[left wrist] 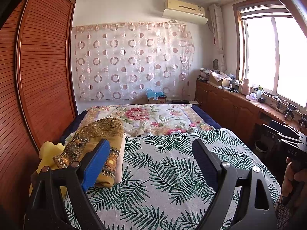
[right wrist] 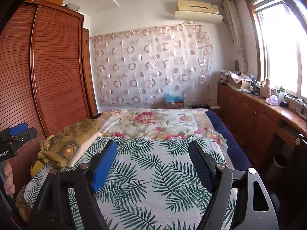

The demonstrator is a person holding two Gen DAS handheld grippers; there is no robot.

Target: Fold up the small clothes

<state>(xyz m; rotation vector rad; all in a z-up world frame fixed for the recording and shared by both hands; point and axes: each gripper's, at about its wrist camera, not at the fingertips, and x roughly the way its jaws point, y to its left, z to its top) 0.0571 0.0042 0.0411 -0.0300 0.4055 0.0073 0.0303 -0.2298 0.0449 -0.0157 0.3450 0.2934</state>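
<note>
**Both grippers idle over bed, clothes stacked at left**

Containers: one cardboard box (left wrist: 156, 99) stood on the floor at centre frame, past the far end of the bed, w/ blue material showing in it; what the material was could not be told. A second open box (left wrist: 218, 78) sat on the wooden cabinet run at right under the window, contents unclear.

Jaws: left gripper (left wrist: 151, 163) was spread wide, nothing between the pads, nothing touched; only the palm-leaf sheet (left wrist: 172, 163) showed through the gap. Its blue pad overlapped the clothes pile in frame, but contact could not be confirmed. Right gripper (right wrist: 153, 164) was likewise released, jaws wide, empty, above the same sheet.

Task items: folded clothes lay in one pile at lower left of the left wrist view, on the sheet's left edge. Counted: 1 mustard patterned cloth (left wrist: 99, 140) on top, 1 pale pink piece (left wrist: 120, 164) beneath it. 1 yellow item (left wrist: 49, 153) sat just beside the pile, near the wardrobe (left wrist: 44, 72). Right wrist view showed the same pile at mid-left.

Grippers: 2. A hand (right wrist: 7, 178) was seen on each handle.
</note>
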